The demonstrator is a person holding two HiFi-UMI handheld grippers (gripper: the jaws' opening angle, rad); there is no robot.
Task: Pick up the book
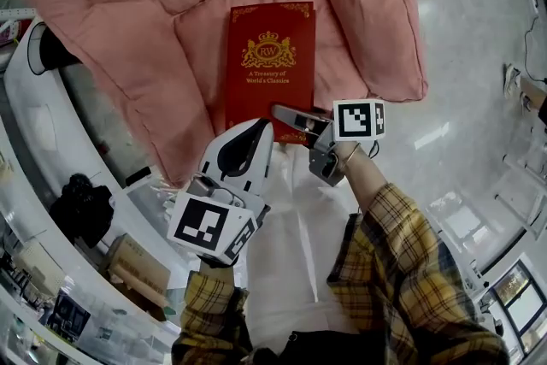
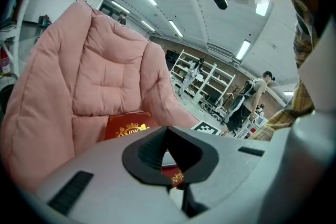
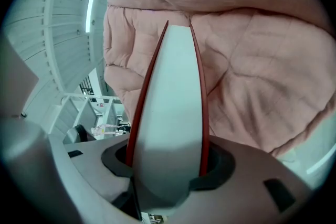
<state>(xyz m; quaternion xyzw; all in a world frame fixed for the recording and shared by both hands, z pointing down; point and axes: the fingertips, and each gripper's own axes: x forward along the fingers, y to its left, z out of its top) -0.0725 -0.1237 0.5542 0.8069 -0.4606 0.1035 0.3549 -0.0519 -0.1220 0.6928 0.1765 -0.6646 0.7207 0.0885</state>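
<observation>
A big pink quilted cushion (image 1: 171, 30) fills the upper part of the head view, its padded sides rising round a flatter middle panel. On that panel lies the red hardback book (image 1: 269, 55), front cover up, with a gilt crest and the title "A Treasury of World's Classics". Its long axis runs straight away from the person, so the near short edge is the one facing both claws. The right claw (image 1: 295, 120) grasps that near edge by the right-hand corner. In the right gripper view the pale page block fills the space between its jaws, with a red cover against each dark pad, and the book stretches ahead of the claw toward the cushion. The left claw (image 1: 248, 132) sits just beside the near left corner, clenched down to a slit. A gilt-ornamented bit of red cover shows through that slit, but the book is far thicker than the gap, so this claw probably holds nothing. The lift therefore looks to rest on the right hand, with the book's far end hanging well out from the grip.
</observation>
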